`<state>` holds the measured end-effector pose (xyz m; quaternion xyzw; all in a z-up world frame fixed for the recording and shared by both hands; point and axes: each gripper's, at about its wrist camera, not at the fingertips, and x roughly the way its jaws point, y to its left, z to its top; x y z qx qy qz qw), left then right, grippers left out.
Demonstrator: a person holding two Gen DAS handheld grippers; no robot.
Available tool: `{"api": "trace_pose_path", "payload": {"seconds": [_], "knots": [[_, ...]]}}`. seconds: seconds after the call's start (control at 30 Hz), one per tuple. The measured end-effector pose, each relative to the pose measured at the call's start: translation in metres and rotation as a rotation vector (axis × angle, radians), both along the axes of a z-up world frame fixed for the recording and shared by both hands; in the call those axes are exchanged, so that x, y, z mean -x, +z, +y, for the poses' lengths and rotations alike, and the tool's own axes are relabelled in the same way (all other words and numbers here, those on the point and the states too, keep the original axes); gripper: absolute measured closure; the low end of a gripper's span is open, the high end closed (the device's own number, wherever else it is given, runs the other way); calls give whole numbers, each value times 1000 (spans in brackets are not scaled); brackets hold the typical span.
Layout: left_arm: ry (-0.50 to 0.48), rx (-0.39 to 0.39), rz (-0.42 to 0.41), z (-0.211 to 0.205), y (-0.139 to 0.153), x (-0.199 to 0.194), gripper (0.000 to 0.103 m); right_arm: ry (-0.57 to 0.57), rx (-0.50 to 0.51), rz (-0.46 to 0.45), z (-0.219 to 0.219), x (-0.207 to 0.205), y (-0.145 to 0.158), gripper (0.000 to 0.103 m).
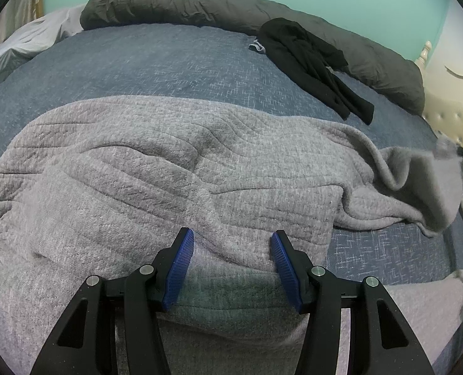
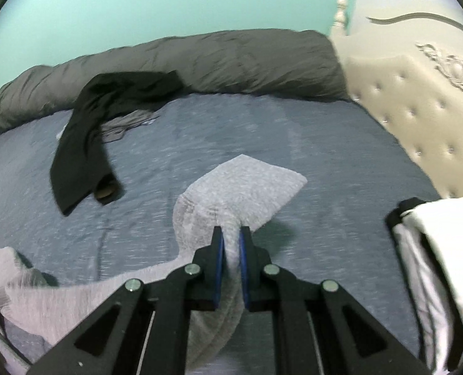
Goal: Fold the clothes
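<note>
- Here, a grey sweater (image 1: 156, 168) is lying spread across the blue bed (image 1: 169, 59), near edge toward the cameras, flat enough for folding to be under way.
- The left gripper (image 1: 231, 250) is standing about half open over the sweater's near edge, a hump of cloth rising between the blue pads (image 1: 181, 265); the pads are looking clear of it, so it is pinning rather than pinching, in all likelihood anchoring the body.
- The right gripper (image 2: 230, 243) is clamping narrow on a sleeve (image 2: 243, 184), its end fanning out beyond the jaws and hanging above the bed.
- In the left view that sleeve is trailing up off the right side of the sweater, probably being carried inward for a fold.
- A black garment (image 2: 84, 143) is waiting by the dark duvet (image 2: 200, 62) at the far edge, well apart from the sweater, and a white cloth (image 2: 440, 250) is lying at the right, seemingly still to be folded.
</note>
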<state>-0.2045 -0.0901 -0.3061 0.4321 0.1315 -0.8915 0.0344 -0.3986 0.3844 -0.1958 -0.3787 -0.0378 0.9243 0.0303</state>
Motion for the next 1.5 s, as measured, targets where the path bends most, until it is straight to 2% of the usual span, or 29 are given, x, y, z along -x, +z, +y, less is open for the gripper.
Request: {"api": "trace_pose_path", "payload": {"seconds": [0.27,0.63,0.8,0.93,1.03,1.13,1.2,1.27,1.37,1.5], "knots": [[-1,9,-3,1,0,1,47,-112,-14,28,55,-6,4,94],[-1,16,-6,1,0,2,47,-173,-8,32,90,-25,-6,94],[-3,21,-7,3,0,2,47,-246,14,-46,119,-26,-26,94],[-3,29,-9,4,-1,3,47,-244,83,-188,131,-15,-64,94],[-4,34,-10,5,-1,3,47,-192,159,-162,137,-16,-77,93],[-5,37,-10,6,-1,3,47,-211,199,-182,152,-21,-86,86],[-6,39,-10,7,-1,3,45,-249,243,-149,168,-30,-85,63],[-7,42,-10,8,-1,3,43,-296,293,-96,186,-42,-82,55],[-9,45,-10,9,-1,3,42,-373,333,-90,210,-54,-88,55],[-8,41,-10,9,-1,4,42,-369,316,-110,215,-49,-96,55]]}}
